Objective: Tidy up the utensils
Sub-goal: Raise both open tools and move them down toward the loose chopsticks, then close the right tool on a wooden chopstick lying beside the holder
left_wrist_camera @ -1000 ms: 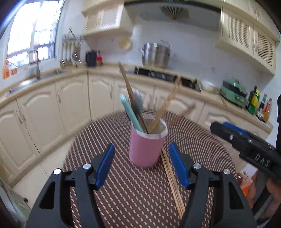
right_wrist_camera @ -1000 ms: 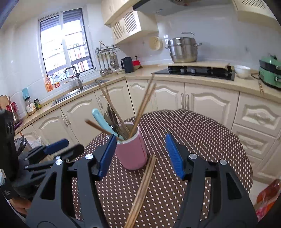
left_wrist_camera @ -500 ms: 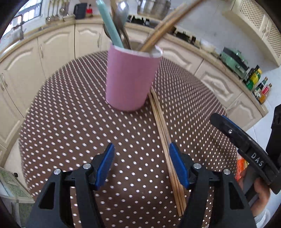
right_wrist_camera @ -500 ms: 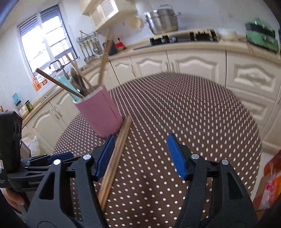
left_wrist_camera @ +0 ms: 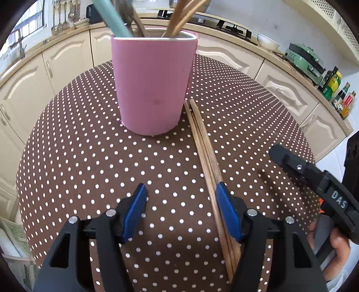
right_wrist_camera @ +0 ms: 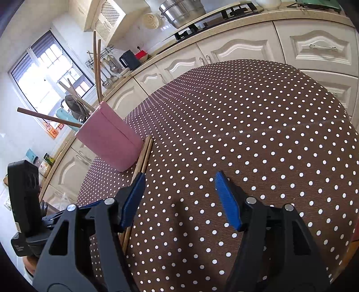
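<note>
A pink holder [left_wrist_camera: 154, 83] stands on the brown dotted round table [left_wrist_camera: 89, 161], with a teal handle, a dark spoon and wooden chopsticks in it. Loose wooden chopsticks [left_wrist_camera: 206, 157] lie on the cloth just right of it. My left gripper [left_wrist_camera: 180, 197] is open low over the cloth; its right finger sits beside the chopsticks. My right gripper [right_wrist_camera: 179, 188] is open and empty above the table. In the right wrist view the holder [right_wrist_camera: 107, 139] is to the left, and the chopsticks [right_wrist_camera: 141, 159] run under my left finger.
Cream kitchen cabinets and a counter curve round behind the table [right_wrist_camera: 246, 125]. A steel pot [right_wrist_camera: 181, 11] sits on the hob. A green appliance [left_wrist_camera: 303, 59] and bottles [left_wrist_camera: 336, 89] stand at the right. The right gripper [left_wrist_camera: 314, 179] shows at the right of the left wrist view.
Both grippers have dropped and tilted down toward the table. The left one has closed in on the holder and the loose chopsticks. Both stay open.
</note>
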Motion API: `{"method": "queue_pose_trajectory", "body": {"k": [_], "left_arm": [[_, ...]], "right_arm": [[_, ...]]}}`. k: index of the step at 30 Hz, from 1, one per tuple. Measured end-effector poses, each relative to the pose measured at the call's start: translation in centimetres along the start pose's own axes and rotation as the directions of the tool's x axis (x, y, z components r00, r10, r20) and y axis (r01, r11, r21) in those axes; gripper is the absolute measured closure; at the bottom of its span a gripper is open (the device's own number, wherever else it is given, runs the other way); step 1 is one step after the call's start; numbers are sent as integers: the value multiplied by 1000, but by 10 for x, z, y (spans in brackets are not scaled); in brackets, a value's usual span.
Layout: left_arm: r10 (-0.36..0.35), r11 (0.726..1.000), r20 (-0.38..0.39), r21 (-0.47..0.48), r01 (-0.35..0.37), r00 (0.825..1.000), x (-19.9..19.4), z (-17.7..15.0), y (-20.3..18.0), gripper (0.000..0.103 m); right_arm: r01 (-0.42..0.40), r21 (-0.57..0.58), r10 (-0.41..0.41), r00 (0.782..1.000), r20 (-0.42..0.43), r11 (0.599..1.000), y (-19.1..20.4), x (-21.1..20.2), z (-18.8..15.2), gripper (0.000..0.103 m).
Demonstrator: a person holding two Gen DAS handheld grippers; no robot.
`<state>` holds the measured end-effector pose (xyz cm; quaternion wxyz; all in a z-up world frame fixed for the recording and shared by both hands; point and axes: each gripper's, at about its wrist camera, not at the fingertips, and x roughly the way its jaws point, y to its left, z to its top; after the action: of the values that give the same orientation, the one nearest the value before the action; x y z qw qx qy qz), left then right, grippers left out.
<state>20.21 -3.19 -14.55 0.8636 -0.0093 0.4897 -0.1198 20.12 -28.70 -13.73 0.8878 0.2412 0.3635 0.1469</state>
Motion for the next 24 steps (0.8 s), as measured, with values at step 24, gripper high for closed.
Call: {"method": "queue_pose_trajectory", "body": {"k": [24], "left_arm": [[151, 985, -23, 84, -149, 988, 19, 31, -27, 27]], "right_arm": [[-27, 7, 27, 1000, -6, 1000, -2, -3, 0, 34]]}}
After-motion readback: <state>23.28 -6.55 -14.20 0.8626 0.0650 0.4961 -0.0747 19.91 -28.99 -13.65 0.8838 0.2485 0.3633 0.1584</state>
